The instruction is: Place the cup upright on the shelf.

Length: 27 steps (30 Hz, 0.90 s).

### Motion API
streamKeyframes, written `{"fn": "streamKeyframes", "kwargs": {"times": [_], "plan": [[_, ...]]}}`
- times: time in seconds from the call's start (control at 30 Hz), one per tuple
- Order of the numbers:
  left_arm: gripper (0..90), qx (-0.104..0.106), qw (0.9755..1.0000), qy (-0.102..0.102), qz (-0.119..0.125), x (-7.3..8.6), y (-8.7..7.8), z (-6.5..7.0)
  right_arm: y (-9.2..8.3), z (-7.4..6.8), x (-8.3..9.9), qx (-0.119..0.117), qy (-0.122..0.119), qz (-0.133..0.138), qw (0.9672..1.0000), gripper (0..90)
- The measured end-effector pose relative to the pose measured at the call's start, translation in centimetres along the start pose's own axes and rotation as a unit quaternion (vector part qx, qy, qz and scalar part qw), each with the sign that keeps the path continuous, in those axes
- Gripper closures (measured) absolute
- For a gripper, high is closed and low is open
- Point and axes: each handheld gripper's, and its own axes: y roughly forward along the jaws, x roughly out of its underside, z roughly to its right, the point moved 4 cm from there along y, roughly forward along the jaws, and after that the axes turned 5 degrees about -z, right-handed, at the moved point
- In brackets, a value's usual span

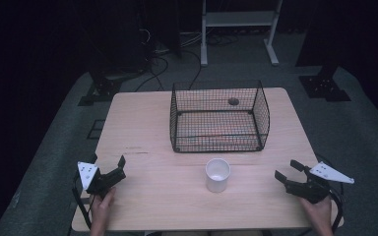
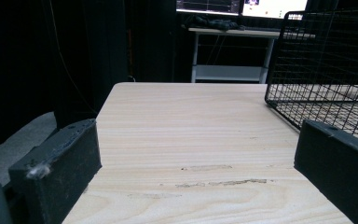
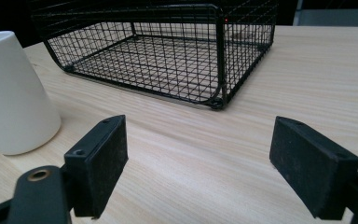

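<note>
Standing unmarked, white cup [image 1: 217, 174] before wire basket [image 1: 219, 118].

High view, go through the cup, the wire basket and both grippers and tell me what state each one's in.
White cup: upright, looks empty, free of both grippers.
Wire basket: upright, open-topped, small dark thing at its back.
Left gripper: open, holding nothing.
Right gripper: open, holding nothing.

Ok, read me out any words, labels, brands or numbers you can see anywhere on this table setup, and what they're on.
None can be read.
White cup: plain, no print showing.
Wire basket: no label.
Monitors behind the table: lit, their content too small and blurred to read.
</note>
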Motion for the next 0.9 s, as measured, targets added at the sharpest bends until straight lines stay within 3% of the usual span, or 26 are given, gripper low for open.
{"fn": "streamKeyframes", "kwargs": {"times": [0.53,0.9], "plan": [[0.0,0.001,1.0,0.001,0.001,0.0,-0.1,0.0,0.2,-1.1,-1.6,-0.012,-0.016,0.005,0.9998,16.9],[0.0,0.001,1.0,0.001,0.001,0.0,-0.1,0.0,0.3,-2.1,-2.8,-0.046,-0.01,0.0,0.9989,14.3]]}}
